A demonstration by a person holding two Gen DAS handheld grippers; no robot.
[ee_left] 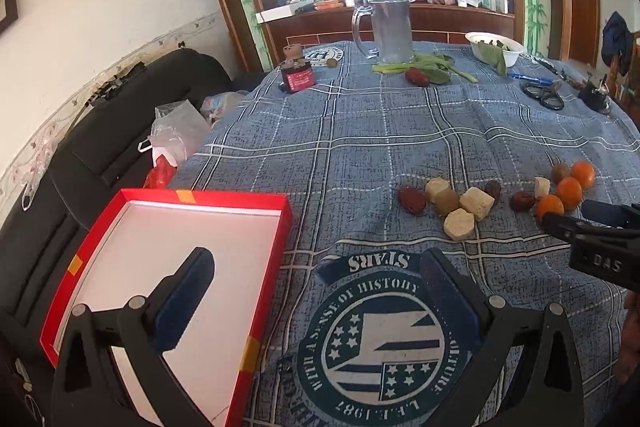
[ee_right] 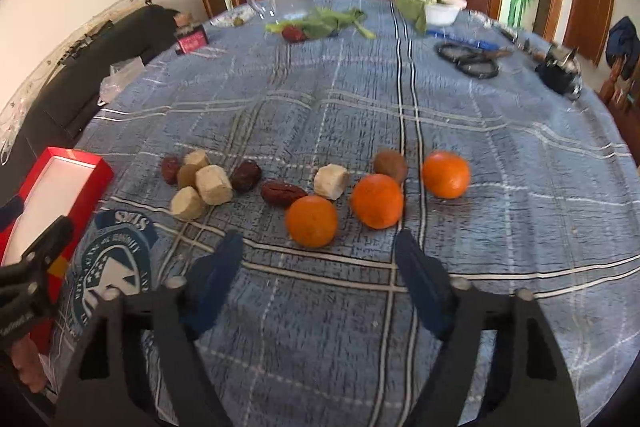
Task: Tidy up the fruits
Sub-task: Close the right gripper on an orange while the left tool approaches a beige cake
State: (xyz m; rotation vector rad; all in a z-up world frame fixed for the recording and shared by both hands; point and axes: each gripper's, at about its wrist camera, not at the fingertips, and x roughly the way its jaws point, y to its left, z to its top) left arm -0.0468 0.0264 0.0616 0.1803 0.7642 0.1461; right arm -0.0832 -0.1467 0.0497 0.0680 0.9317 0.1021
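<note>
Right wrist view: we hold the right gripper (ee_right: 318, 263) over a blue plaid tablecloth (ee_right: 500, 155), its jaws parted with nothing between them, aimed down at the nearest orange (ee_right: 311, 221), which lies just beyond the fingertips. Two more oranges (ee_right: 377, 201) lie behind it, near brown dates (ee_right: 282, 193), pale cut chunks (ee_right: 213, 184) and a brownish round fruit (ee_right: 391, 166), all loose on the cloth. We judge the parted jaws suit that orange, the likely first pick.

Left wrist view: our left gripper (ee_left: 316, 269) also stands released and empty, one finger above the red box (ee_left: 64, 291), the other above the printed emblem (ee_left: 380, 339). The box sits open and empty at the table's edge, well apart from the fruit, probably waiting to receive it. Farther back stand a glass pitcher (ee_left: 390, 29), leafy greens (ee_left: 432, 67) and scissors (ee_left: 544, 95).
</note>
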